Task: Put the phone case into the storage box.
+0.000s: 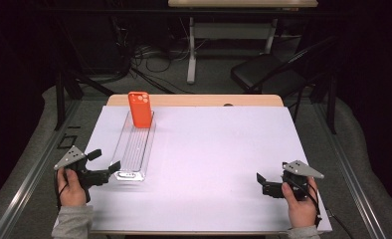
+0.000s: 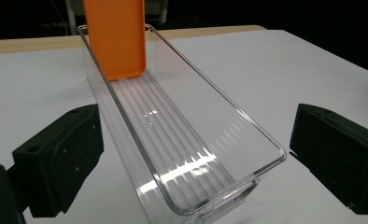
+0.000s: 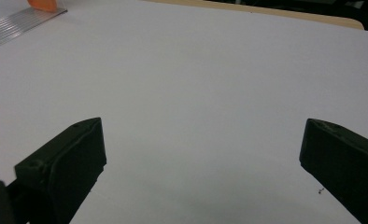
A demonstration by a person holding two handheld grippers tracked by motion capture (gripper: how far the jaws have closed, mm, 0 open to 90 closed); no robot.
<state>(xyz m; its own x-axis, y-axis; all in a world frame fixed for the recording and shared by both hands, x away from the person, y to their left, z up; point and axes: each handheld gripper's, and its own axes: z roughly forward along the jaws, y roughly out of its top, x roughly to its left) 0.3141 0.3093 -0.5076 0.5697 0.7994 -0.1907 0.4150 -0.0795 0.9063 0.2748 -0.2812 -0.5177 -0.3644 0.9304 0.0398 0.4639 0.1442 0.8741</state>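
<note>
Left gripper [image 1: 106, 162] fingers wide, straddling clear tray's [image 2: 266, 140] near end, right gripper [image 1: 265, 182] fingers wide, empty.

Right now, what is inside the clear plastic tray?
The clear plastic tray holds one orange phone case, standing tilted at its far end. The rest of its ribbed floor is bare. The floor behind the case's lower edge is covered.

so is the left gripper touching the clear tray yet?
Apart. In the left gripper view the left gripper is open, jaws either side of the clear tray, with white table showing between each jaw and the tray wall.
</note>
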